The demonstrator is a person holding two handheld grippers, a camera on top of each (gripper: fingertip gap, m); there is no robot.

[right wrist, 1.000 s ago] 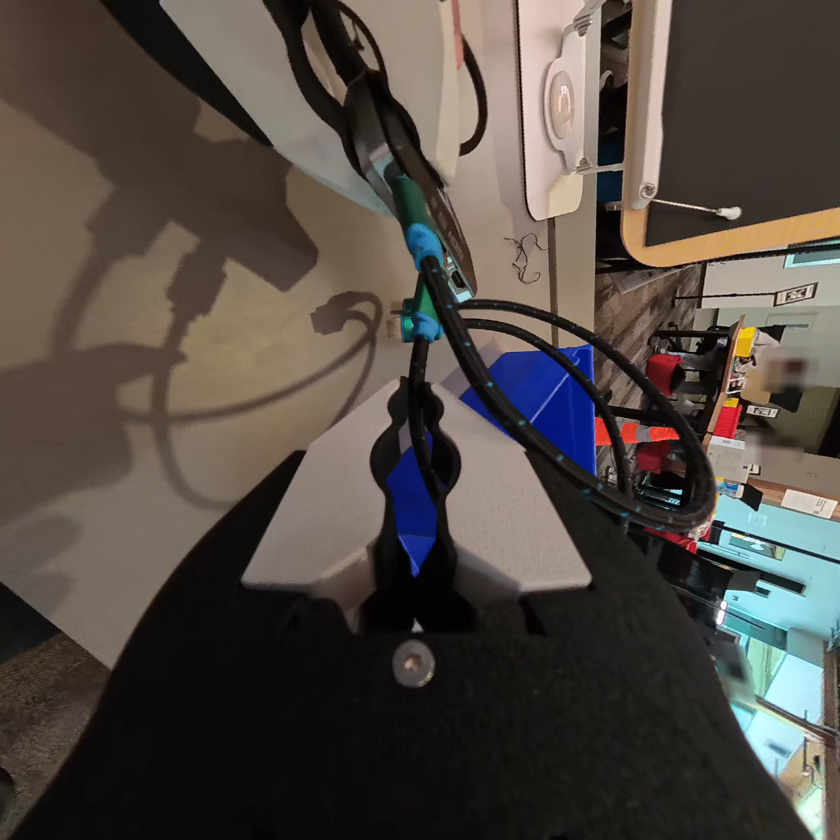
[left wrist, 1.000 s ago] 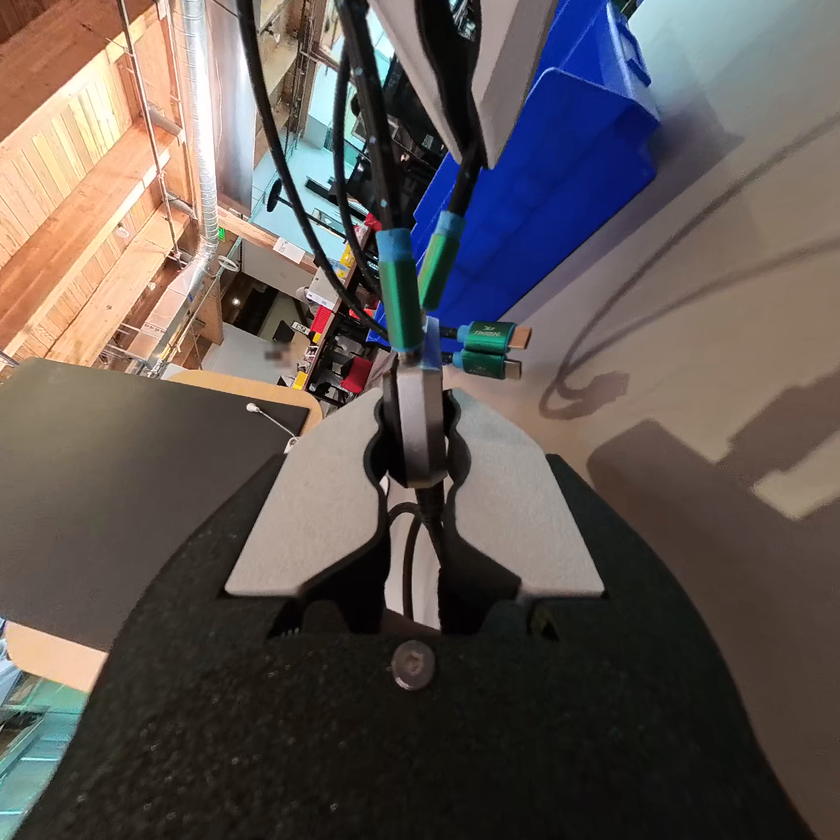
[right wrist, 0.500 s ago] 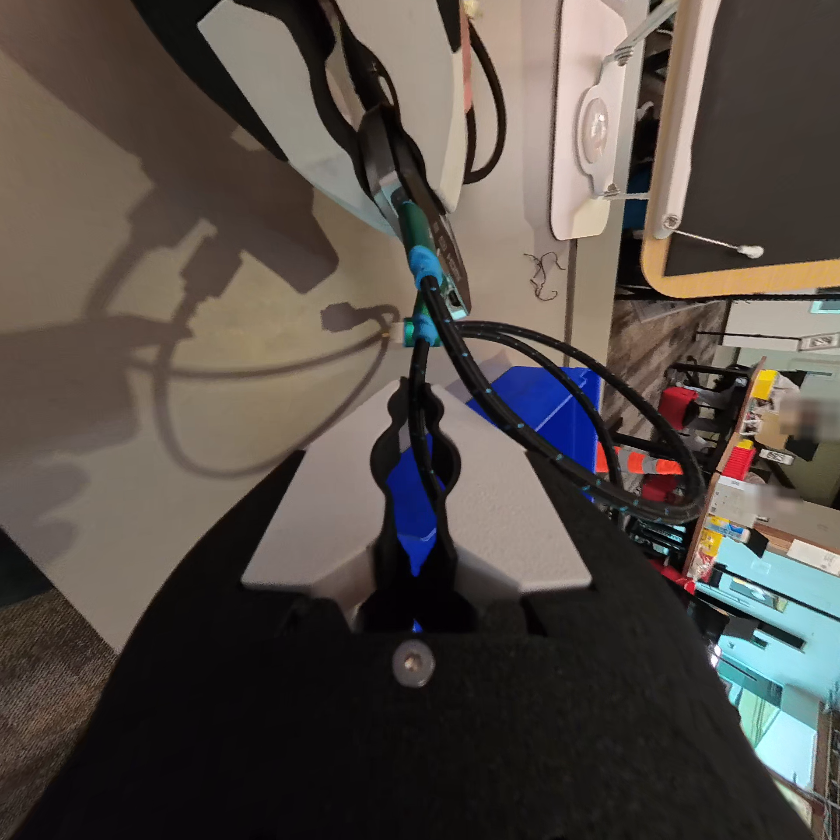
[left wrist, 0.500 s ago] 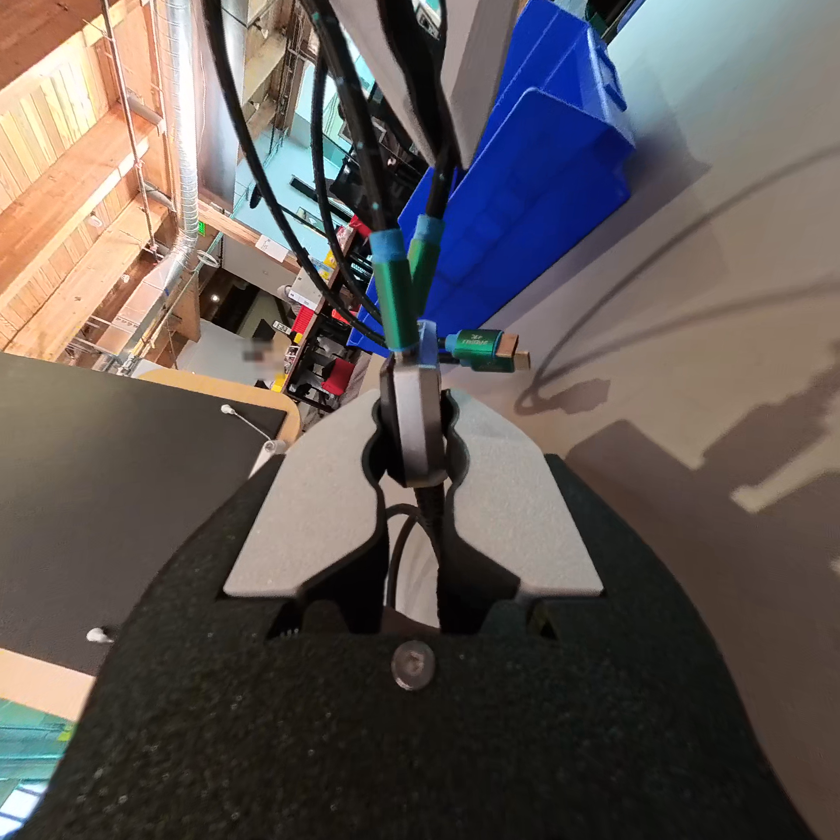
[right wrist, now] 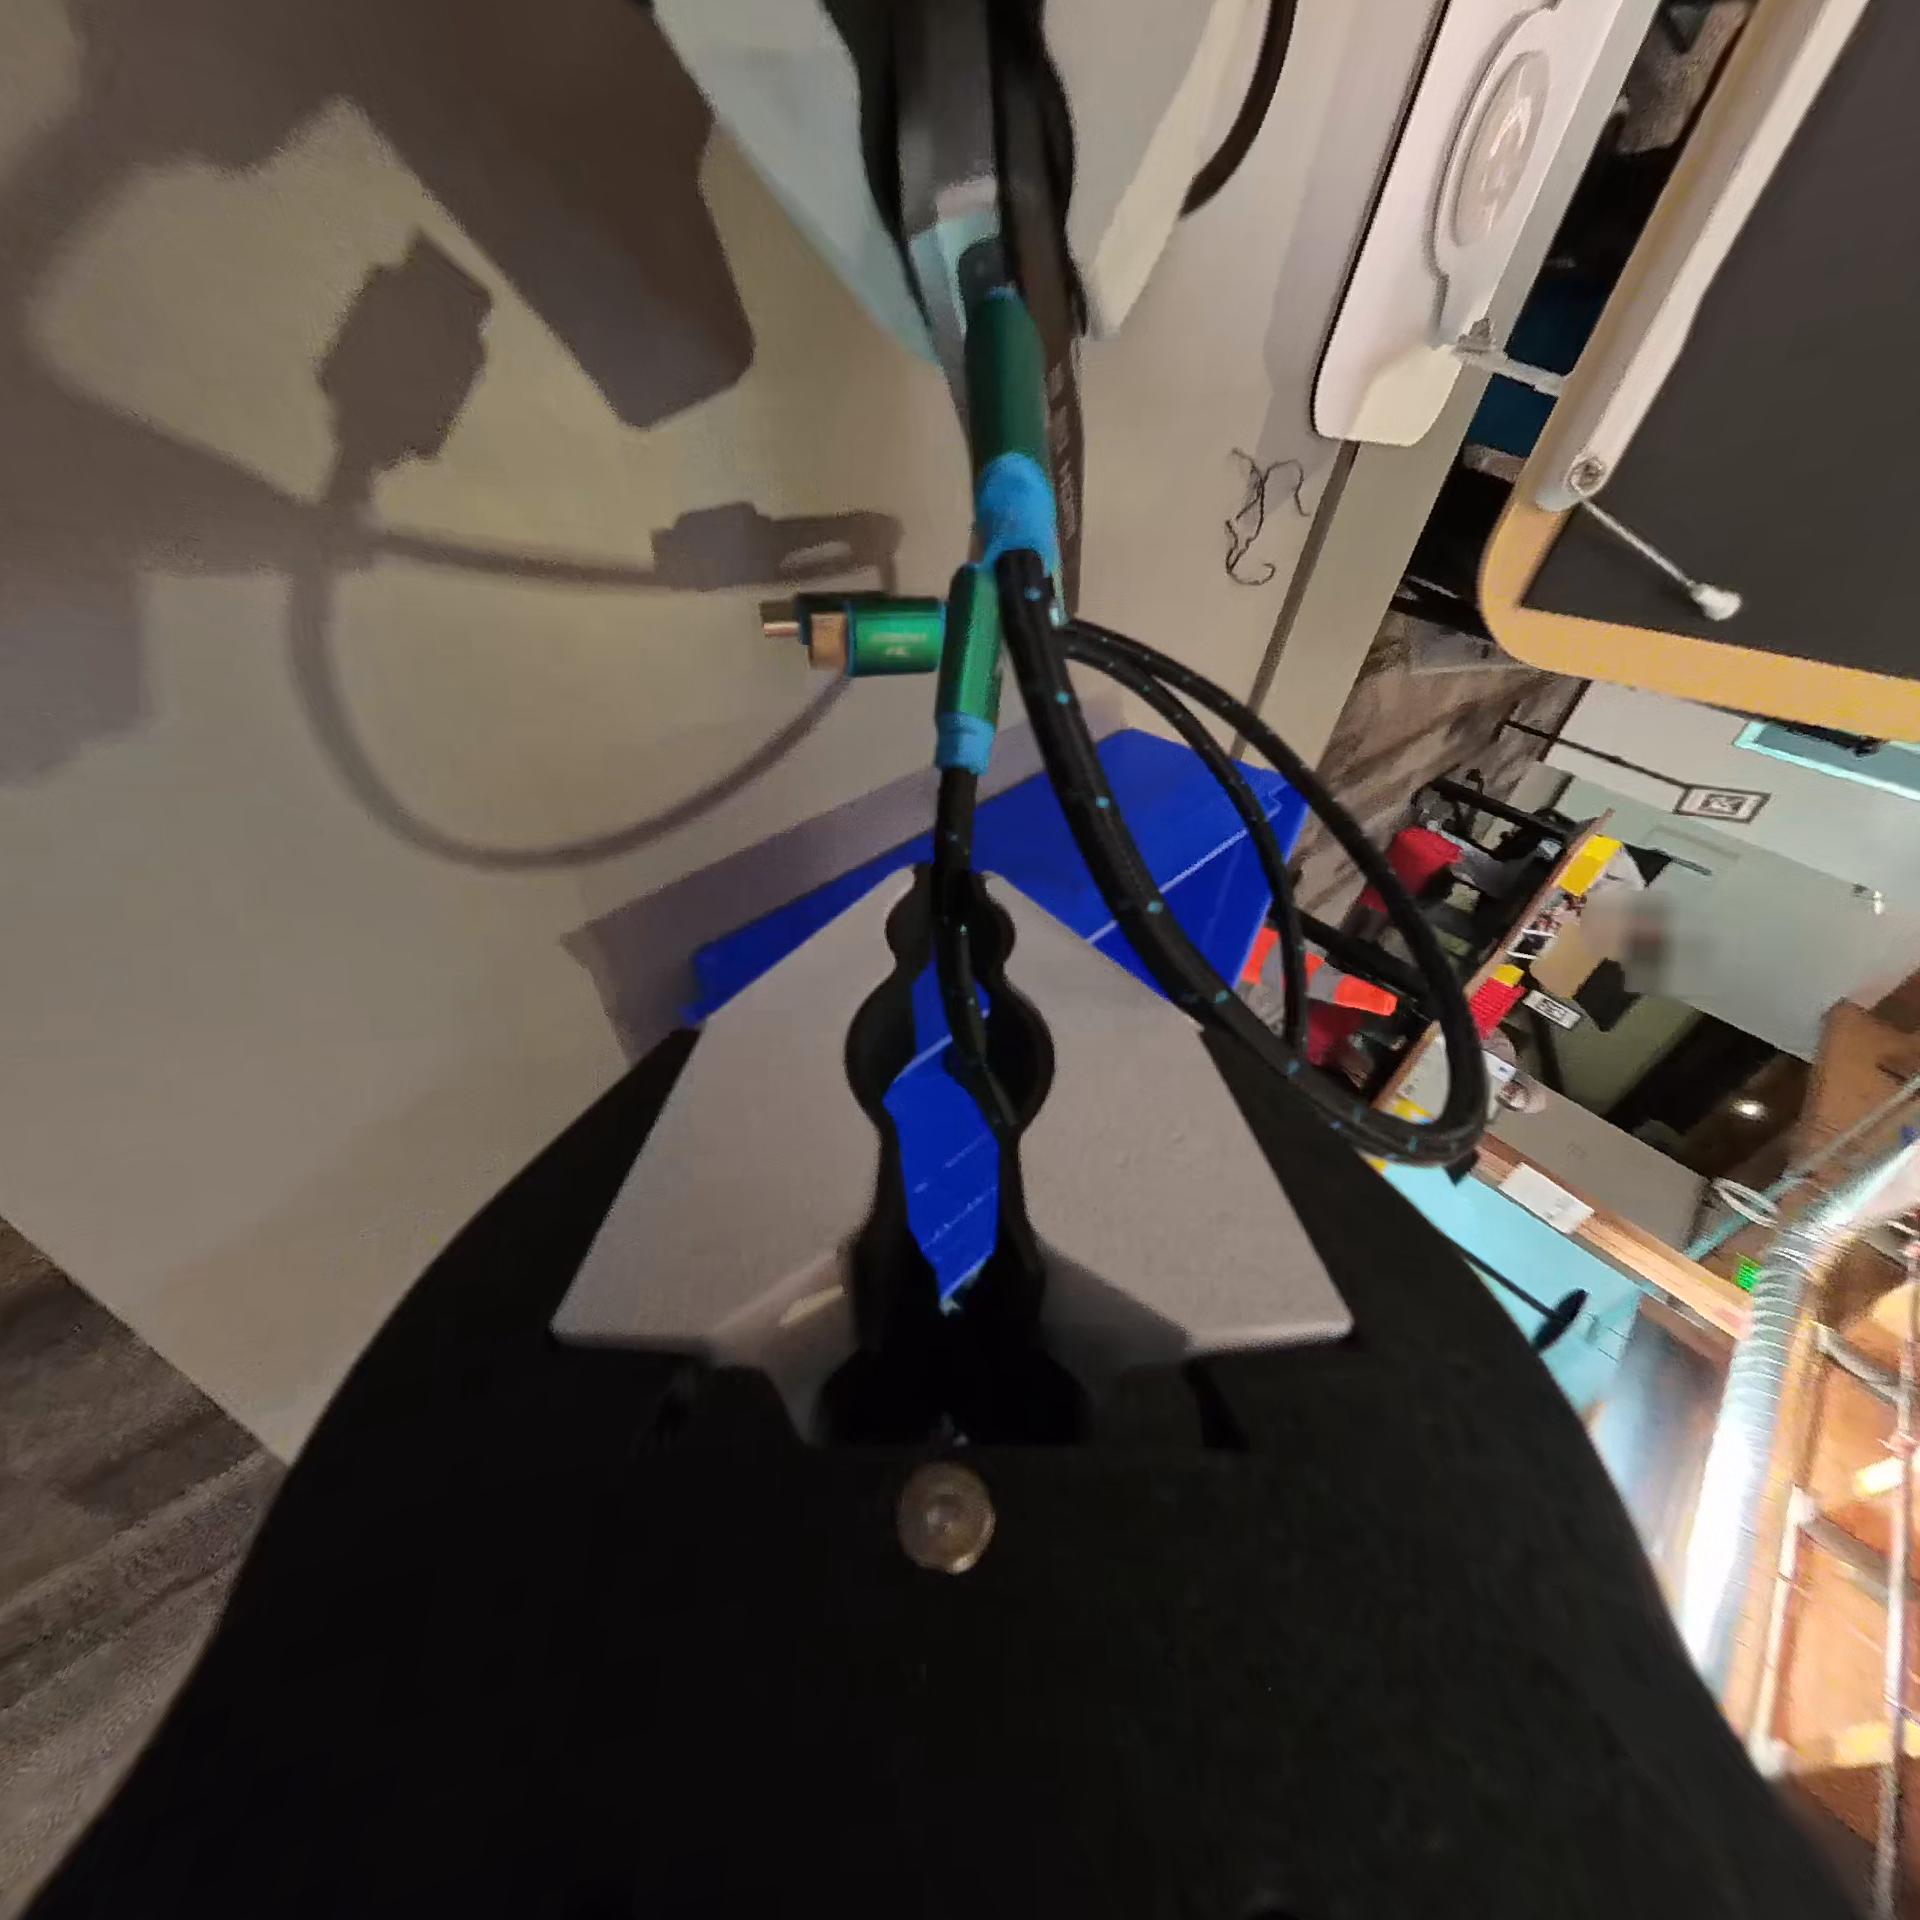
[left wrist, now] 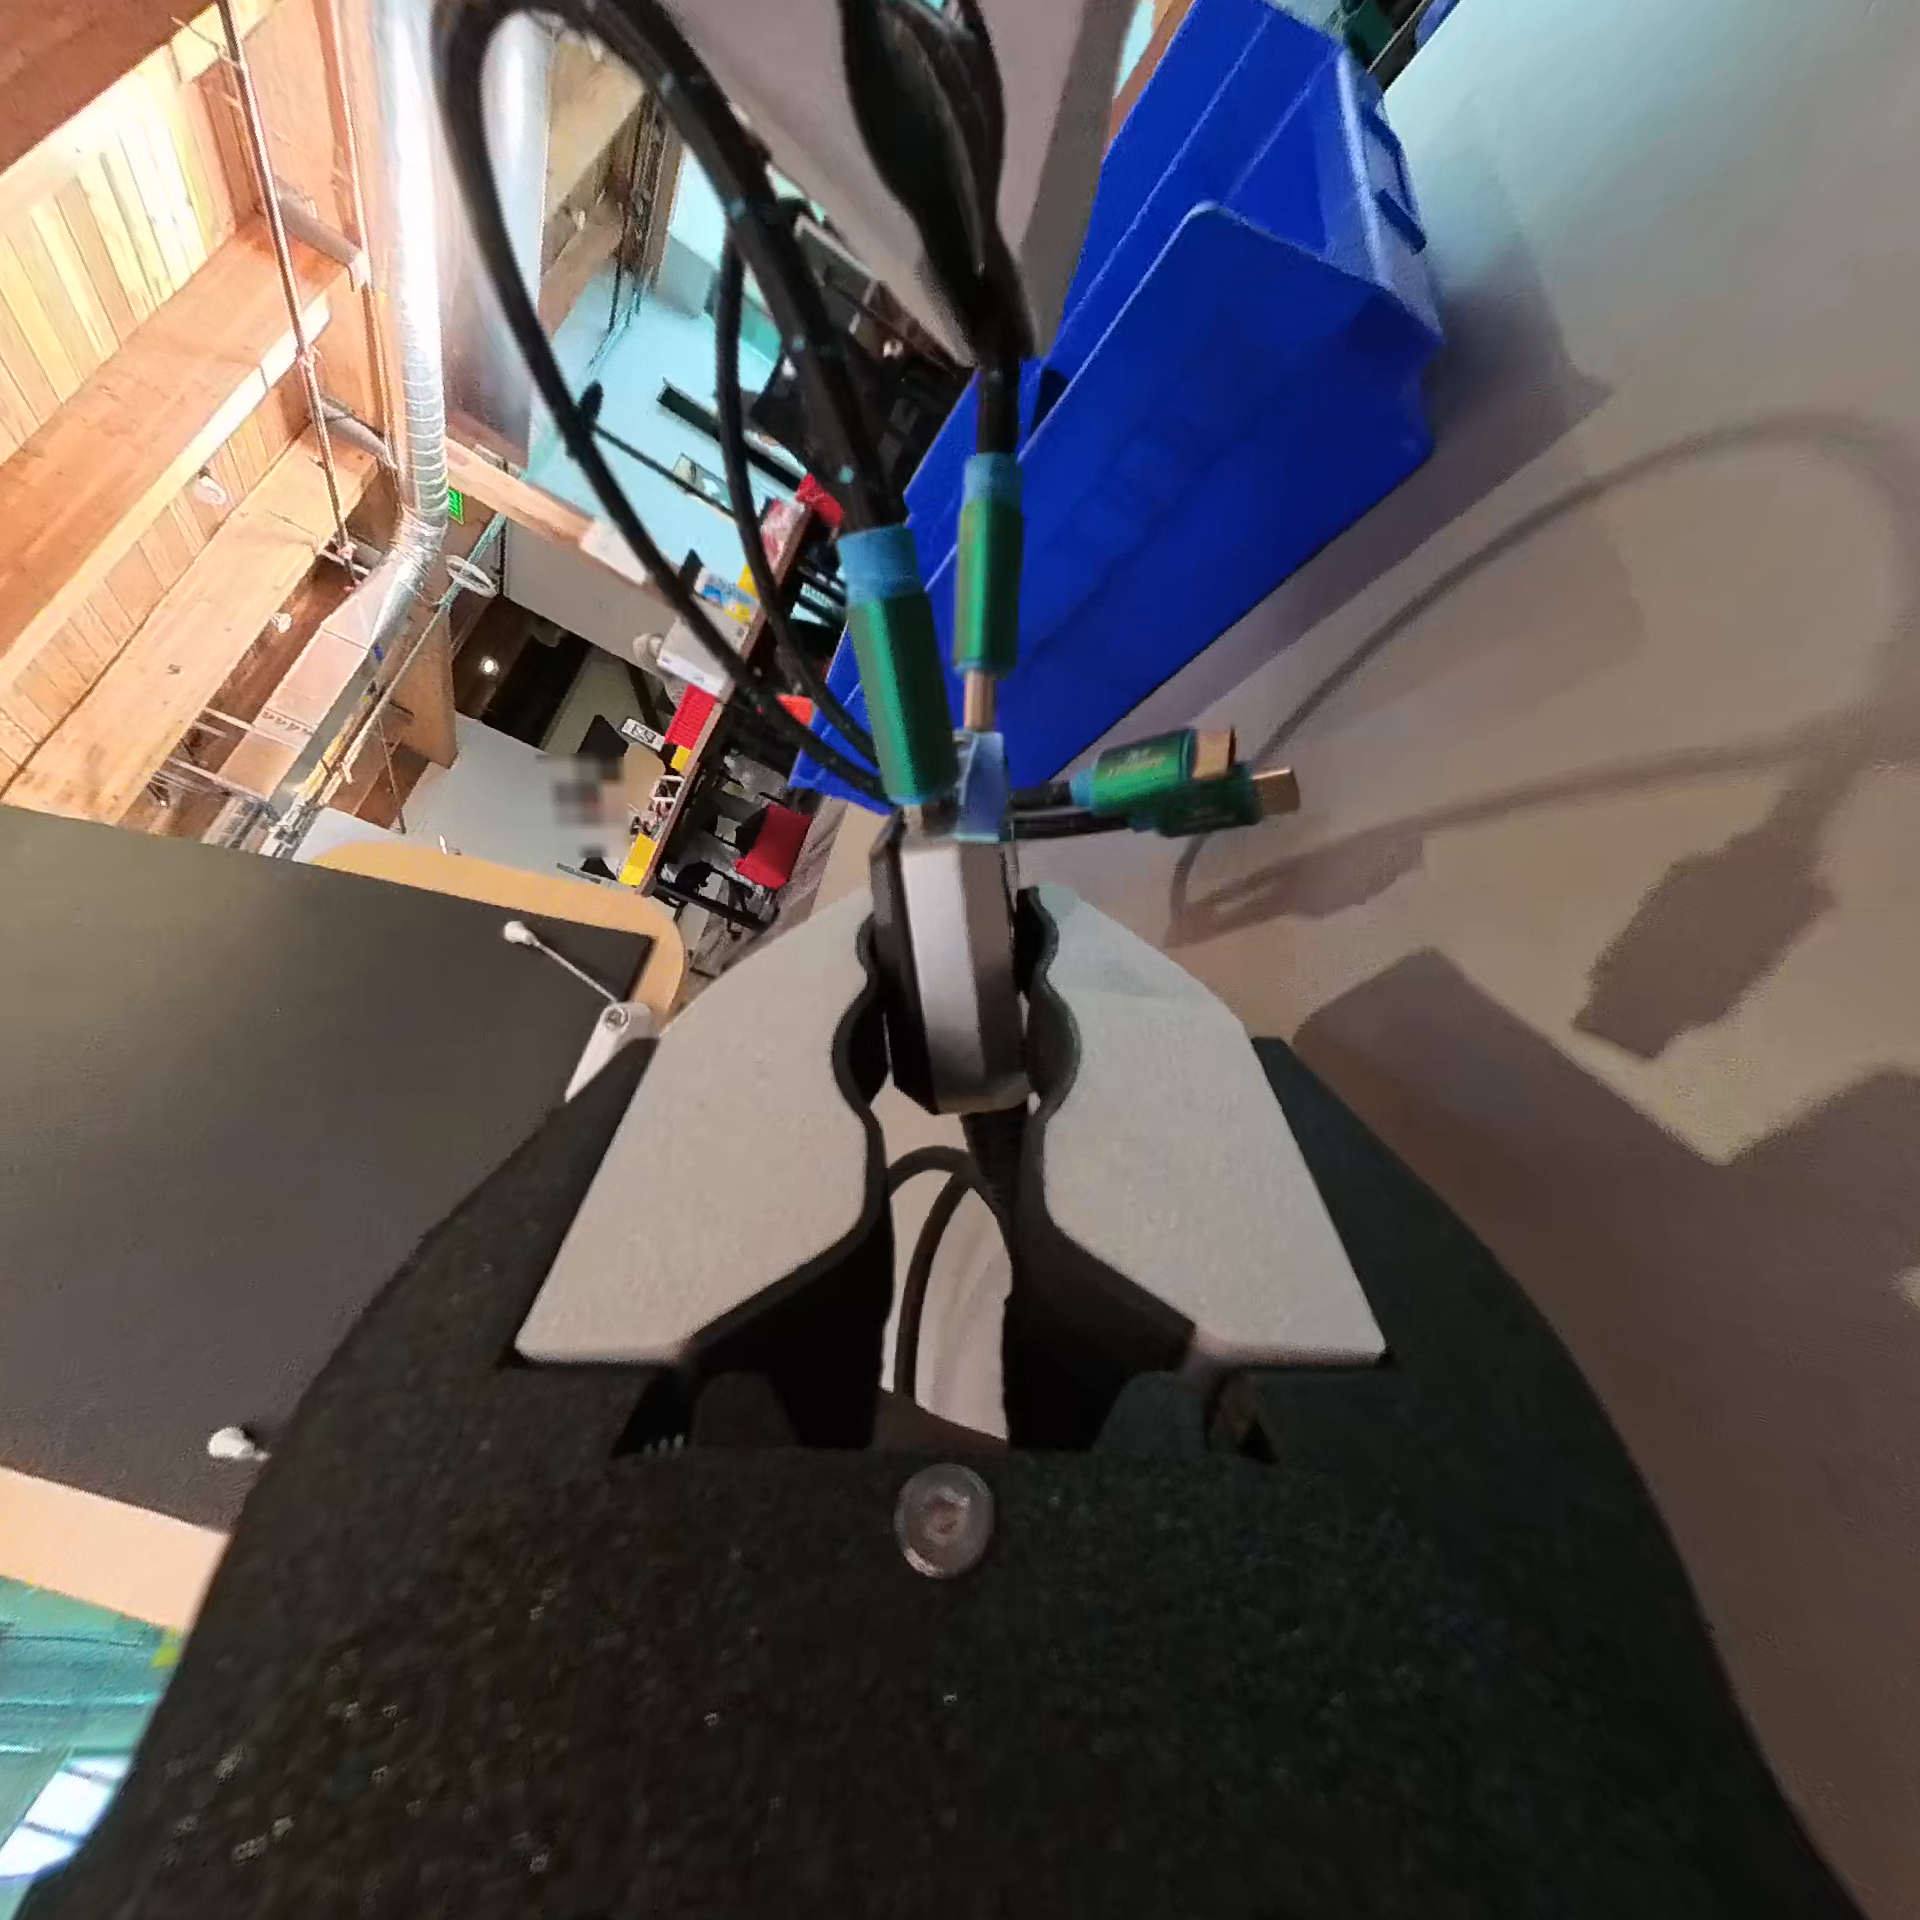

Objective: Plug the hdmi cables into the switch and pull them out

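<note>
My left gripper (left wrist: 951,920) is shut on the grey hdmi switch (left wrist: 951,997), held in the air. One green hdmi plug (left wrist: 899,686) sits in the switch's end. A second green plug (left wrist: 985,582) hangs just above the switch with its gold tip bare. My right gripper (right wrist: 951,883) is shut on that plug's black braided cable (right wrist: 958,831), just behind the plug (right wrist: 971,665). In the right wrist view the switch (right wrist: 1062,436) shows in the left gripper's fingers (right wrist: 790,156). Two loose green plugs (left wrist: 1184,784) stick out sideways.
Blue plastic bins (left wrist: 1195,416) stand on the pale table (left wrist: 1662,312) behind the cables; they also show in the right wrist view (right wrist: 1143,831). A black board with a wooden rim (left wrist: 208,1091) lies to the left. A white pad (right wrist: 1455,208) lies beyond. The tips of one gripper are about 9 cm away from the tips of the other.
The second green plug has drawn back from the switch, so its gold tip now shows. The right gripper has moved away with the cable. The loose plugs have swung out.
</note>
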